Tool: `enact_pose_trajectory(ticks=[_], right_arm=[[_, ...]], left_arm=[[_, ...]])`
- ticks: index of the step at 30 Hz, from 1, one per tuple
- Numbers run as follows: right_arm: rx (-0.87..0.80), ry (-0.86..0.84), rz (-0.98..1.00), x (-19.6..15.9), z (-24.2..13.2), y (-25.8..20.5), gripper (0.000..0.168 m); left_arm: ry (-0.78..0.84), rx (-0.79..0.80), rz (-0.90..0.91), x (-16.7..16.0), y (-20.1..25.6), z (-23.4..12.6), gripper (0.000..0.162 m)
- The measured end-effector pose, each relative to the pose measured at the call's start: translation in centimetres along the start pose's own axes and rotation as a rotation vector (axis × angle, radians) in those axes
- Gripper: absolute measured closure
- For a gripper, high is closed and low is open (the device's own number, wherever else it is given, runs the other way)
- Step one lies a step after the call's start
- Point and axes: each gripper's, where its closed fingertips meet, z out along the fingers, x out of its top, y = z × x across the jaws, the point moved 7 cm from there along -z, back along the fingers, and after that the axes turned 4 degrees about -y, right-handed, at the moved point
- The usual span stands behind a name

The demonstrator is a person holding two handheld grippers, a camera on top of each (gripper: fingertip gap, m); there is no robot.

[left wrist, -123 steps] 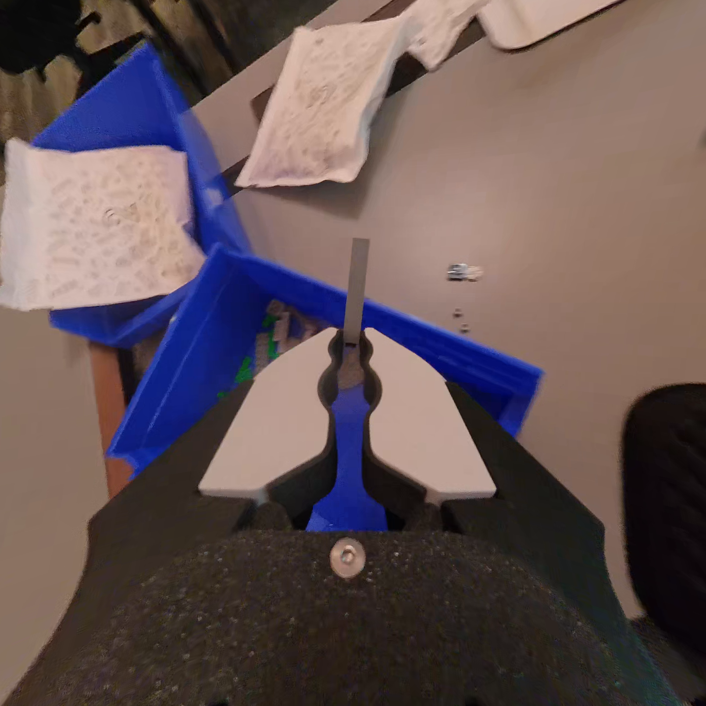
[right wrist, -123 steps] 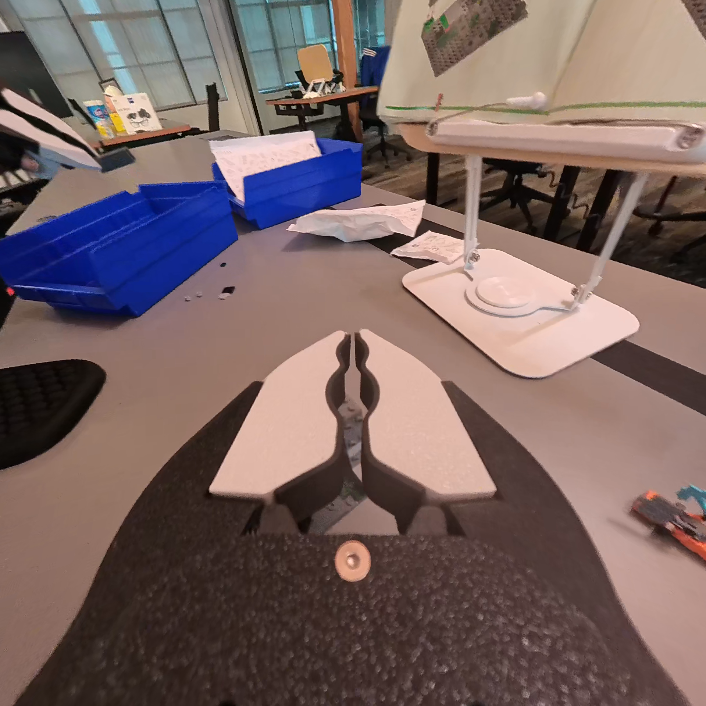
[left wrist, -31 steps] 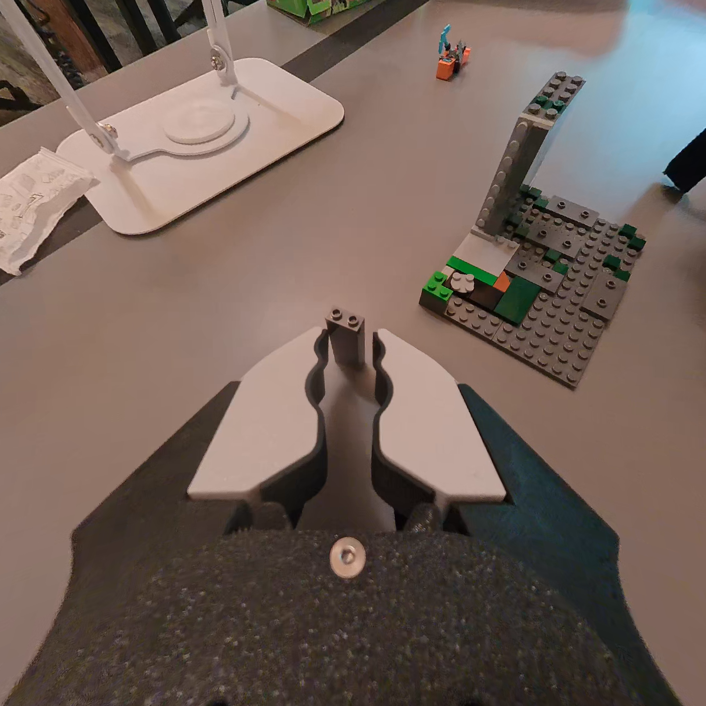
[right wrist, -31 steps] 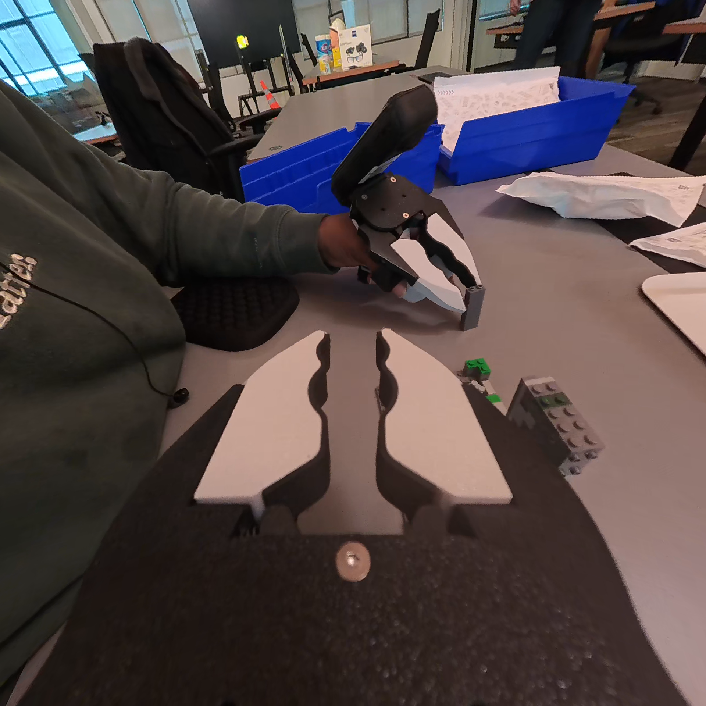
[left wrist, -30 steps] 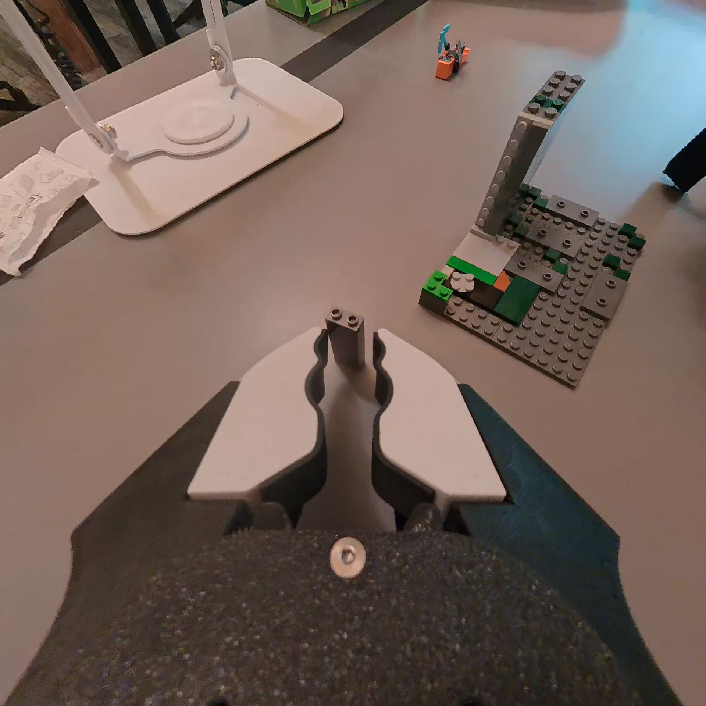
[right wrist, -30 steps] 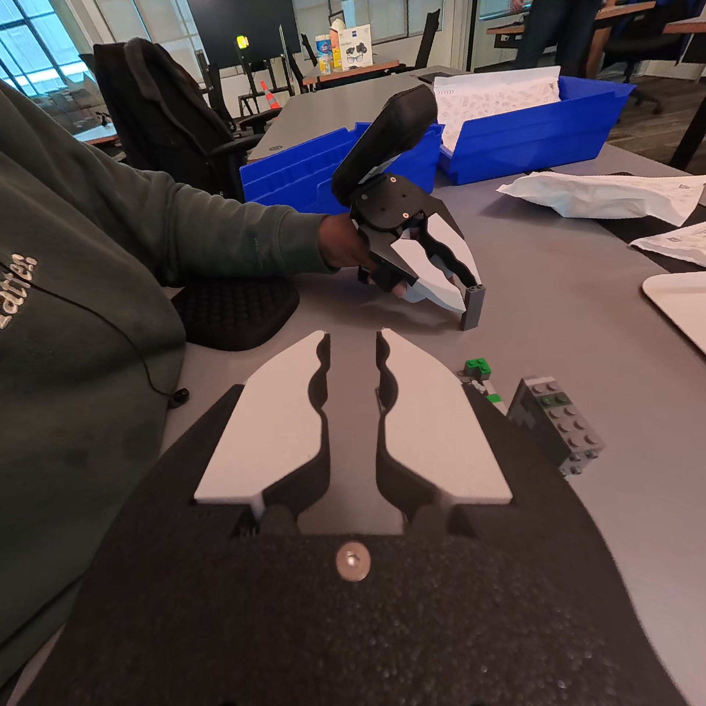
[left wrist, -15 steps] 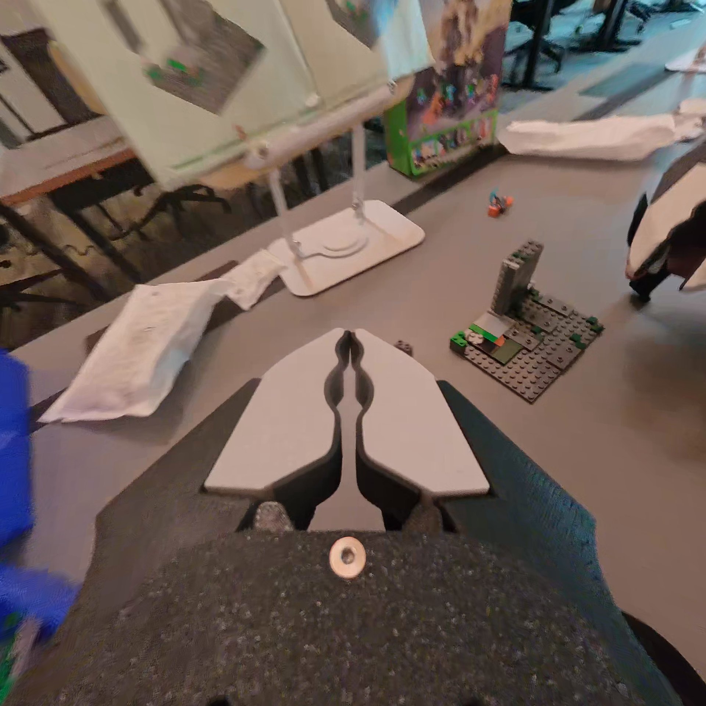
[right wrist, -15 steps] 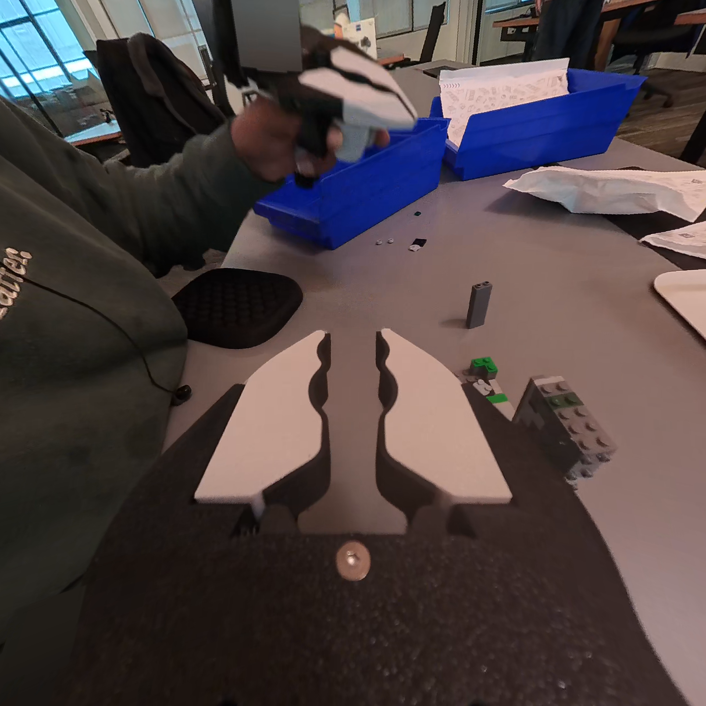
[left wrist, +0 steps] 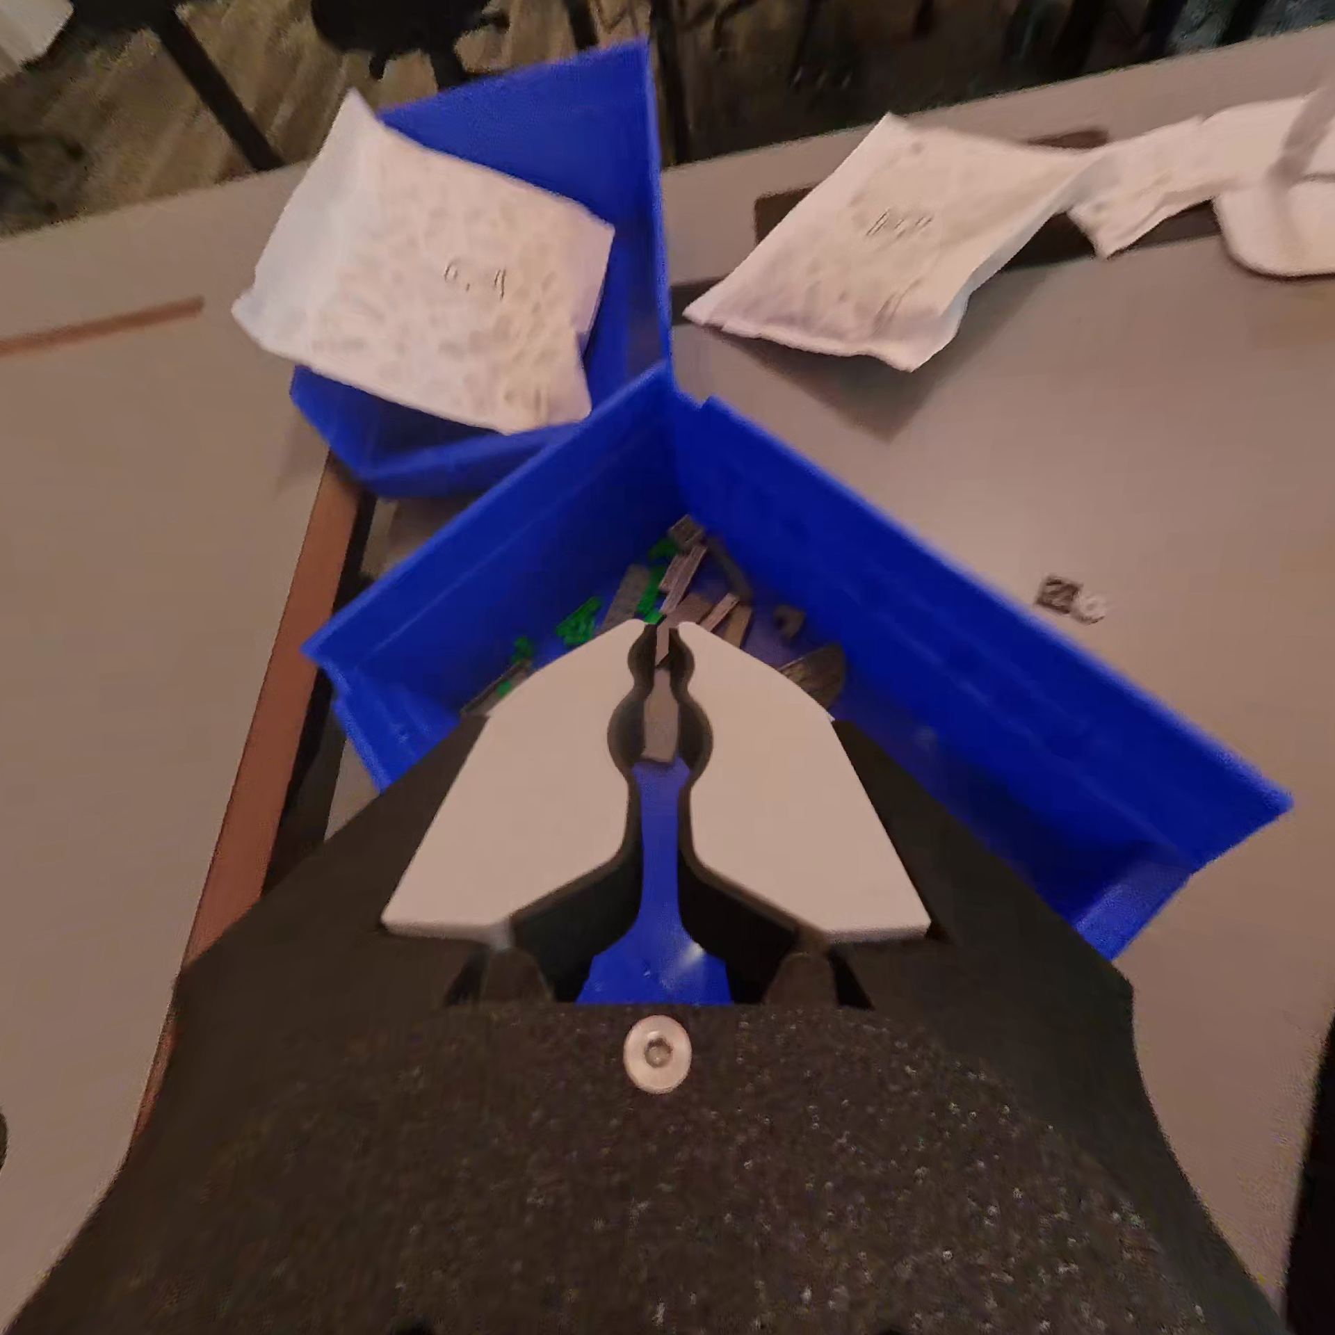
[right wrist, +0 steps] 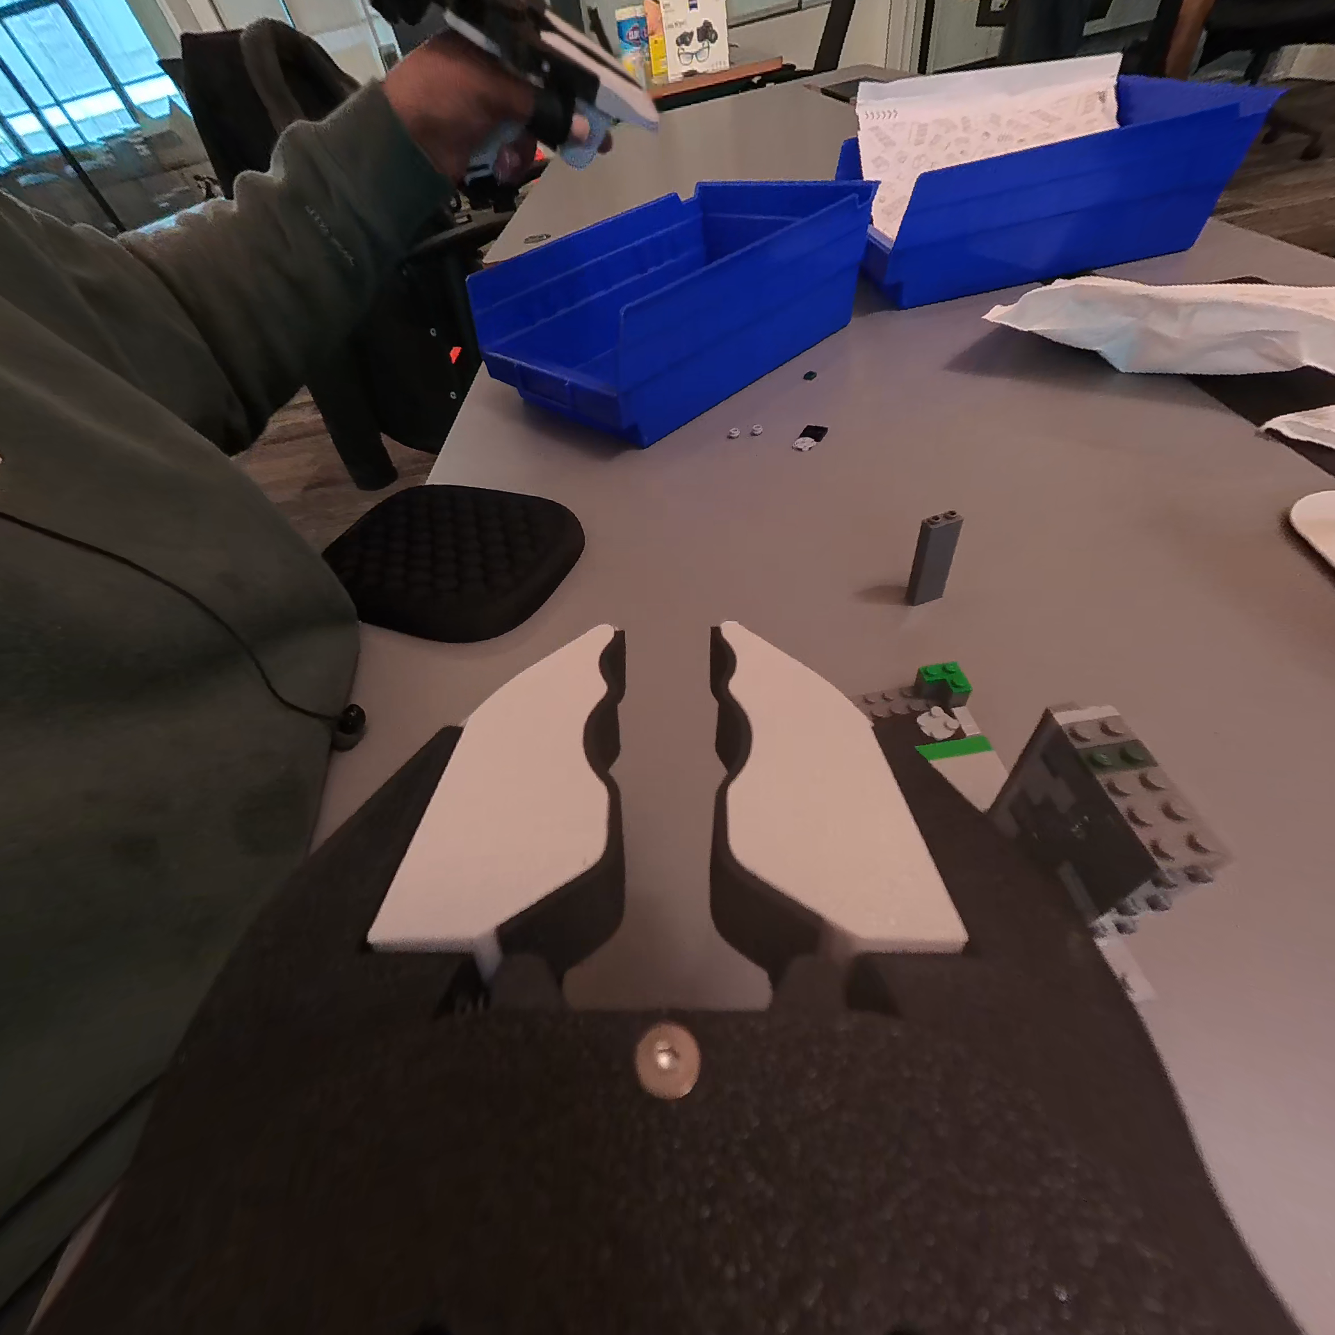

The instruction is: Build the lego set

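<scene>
My left gripper [left wrist: 659,637] is shut and hangs over a blue bin [left wrist: 939,650] that holds several grey and green lego pieces [left wrist: 686,592]. A grey piece shows through the gap between its fingers, and I cannot tell if it is gripped. In the right wrist view the left gripper [right wrist: 614,105] is raised in a hand above that bin [right wrist: 672,310]. My right gripper [right wrist: 664,632] is open and empty, low over the table. A tall grey brick [right wrist: 934,560] stands upright beyond it. The lego build, with its grey baseplate [right wrist: 892,704], green brick [right wrist: 943,683] and grey wall [right wrist: 1105,802], sits to the right.
A second blue bin [right wrist: 1069,195] holds a white bag [left wrist: 433,289]. More white bags [left wrist: 867,253] lie on the table. Small loose pieces [right wrist: 809,437] lie near the first bin. A black pad [right wrist: 455,563] sits at the table's left edge, beside a person's green sleeve [right wrist: 144,650]. About 45 cm separates my left fingertips from my right. My left tips are about 40 cm from the tall grey brick [right wrist: 934,560], my right tips only 15 cm.
My left gripper let go of the tall grey brick, left it standing on the table, shut, rose and swung over the blue bin. My right gripper stayed open and hardly moved.
</scene>
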Motion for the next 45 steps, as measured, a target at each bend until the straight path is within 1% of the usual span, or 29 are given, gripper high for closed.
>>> enact_pose_trajectory(ticks=[2,4,8,10,12,16,18,23,25,27,29,32,39,40,41,42,45], right_arm=[[0.0,-0.005,0.002,-0.1,0.1,0.0,0.146],[-0.001,-0.009,0.005,-0.1,0.2,0.0,0.146],[-0.002,-0.016,0.008,-0.2,0.3,0.0,0.146],[0.0,-0.02,0.013,-0.3,0.4,0.0,0.146],[0.005,-0.024,0.02,-0.4,0.6,0.1,0.146],[0.016,-0.039,0.035,-0.7,1.1,0.2,0.146],[0.018,-0.049,0.038,-0.9,1.3,0.2,0.146],[0.017,-0.061,0.043,-1.1,1.5,0.2,0.146],[0.016,-0.06,0.047,-1.1,1.5,0.3,0.146],[0.011,-0.061,0.047,-1.2,1.5,0.3,0.146],[0.008,-0.06,0.05,-1.2,1.4,0.3,0.146],[0.007,-0.057,0.061,-1.3,1.3,0.5,0.146],[0.019,-0.069,0.073,-1.7,1.7,0.7,0.146],[0.021,-0.07,0.073,-1.7,1.7,0.7,0.146],[0.022,-0.07,0.074,-1.7,1.7,0.7,0.146],[0.023,-0.071,0.075,-1.7,1.7,0.7,0.146],[0.023,-0.07,0.079,-1.8,1.8,0.7,0.146]], left_arm=[[-0.054,0.032,0.001,-1.4,-1.2,0.7,0.158],[-0.093,0.03,-0.007,-2.4,-2.1,1.4,0.157],[-0.167,-0.008,0.028,-3.3,-3.4,2.2,0.147],[-0.214,-0.017,0.073,-3.4,-4.1,2.4,0.145],[-0.263,-0.03,0.13,-3.4,-4.8,2.8,0.144],[-0.412,-0.084,0.271,-3.8,-5.0,4.4,0.145],[-0.521,-0.091,0.366,-4.4,-5.0,5.7,0.145],[-0.735,-0.1,0.625,-6.2,-5.0,9.6,0.145],[-0.793,-0.12,0.666,-6.5,-5.1,10.9,0.145],[-0.848,-0.108,0.702,-6.7,-5.5,11.7,0.145],[-0.863,-0.14,0.714,-6.8,-5.4,12.3,0.144],[-0.894,-0.144,0.753,-7.0,-5.3,13.0,0.145],[-0.952,-0.153,0.821,-7.4,-4.7,13.2,0.161],[-0.965,-0.163,0.822,-7.5,-4.7,13.2,0.16],[-0.983,-0.207,0.81,-7.7,-4.5,13.2,0.134],[-1.003,-0.199,0.815,-7.7,-4.6,13.3,0.133],[-1.015,-0.188,0.832,-7.5,-5.1,13.9,0.138]])
